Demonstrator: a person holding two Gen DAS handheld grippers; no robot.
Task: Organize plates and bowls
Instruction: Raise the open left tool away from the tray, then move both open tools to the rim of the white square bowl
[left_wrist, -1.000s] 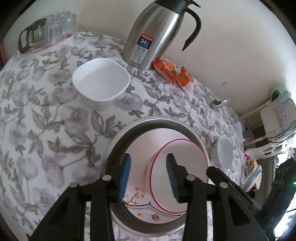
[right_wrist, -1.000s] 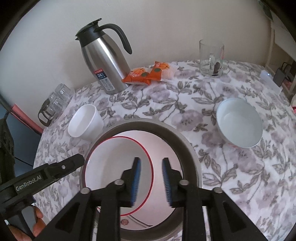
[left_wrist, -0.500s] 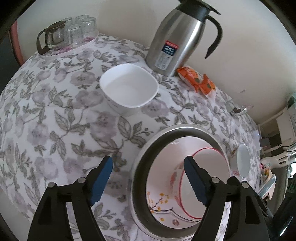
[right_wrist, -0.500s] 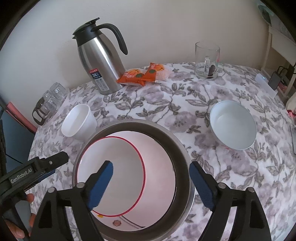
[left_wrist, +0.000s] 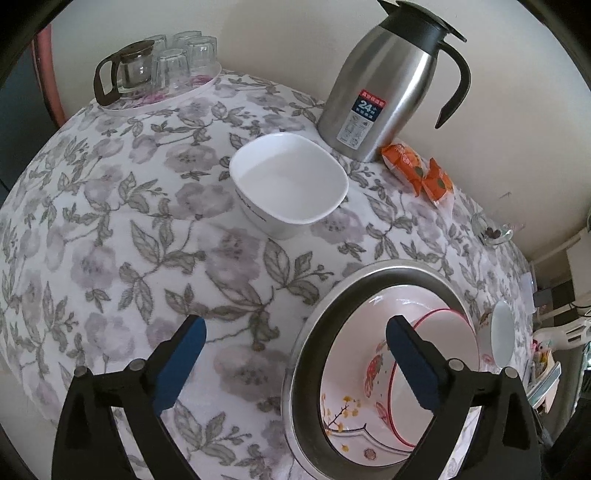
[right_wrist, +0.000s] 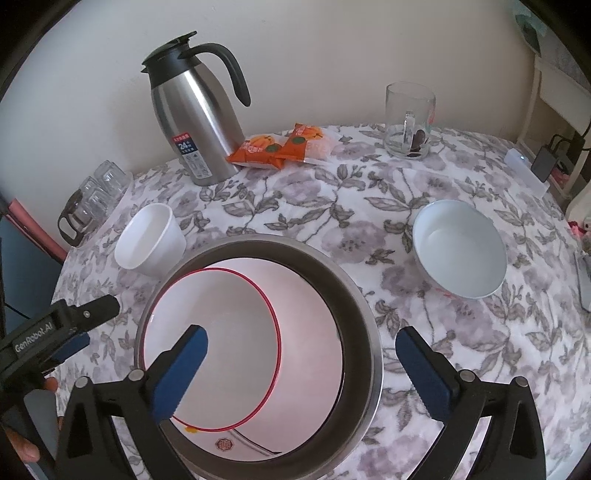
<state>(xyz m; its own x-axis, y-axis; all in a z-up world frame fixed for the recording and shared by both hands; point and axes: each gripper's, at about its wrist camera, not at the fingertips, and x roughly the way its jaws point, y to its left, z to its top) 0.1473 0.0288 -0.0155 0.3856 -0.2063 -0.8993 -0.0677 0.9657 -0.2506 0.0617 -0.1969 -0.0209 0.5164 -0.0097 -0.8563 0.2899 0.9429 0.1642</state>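
Observation:
A steel basin (right_wrist: 364, 310) (left_wrist: 306, 343) stands on the flowered tablecloth and holds a red-rimmed bowl (right_wrist: 229, 325) (left_wrist: 443, 354) tilted on a patterned plate (left_wrist: 351, 410). My right gripper (right_wrist: 301, 373) is open and empty above the basin. My left gripper (left_wrist: 295, 363) is open and empty over the basin's left rim; it also shows in the right wrist view (right_wrist: 66, 328). A square white bowl (left_wrist: 288, 181) (right_wrist: 149, 240) sits left of the basin. A round white bowl (right_wrist: 460, 247) (left_wrist: 502, 332) sits to its right.
A steel thermos jug (right_wrist: 195, 122) (left_wrist: 384, 88) stands at the back with orange snack packets (right_wrist: 280, 146) (left_wrist: 421, 173) beside it. A glass mug (right_wrist: 408, 120) is at the back right. A glass teapot and tumblers (left_wrist: 155, 66) stand at the far left edge.
Both grippers have opened wide and pulled back from the red-rimmed bowl, which now rests in the basin. The left gripper has shifted left, off the basin's middle.

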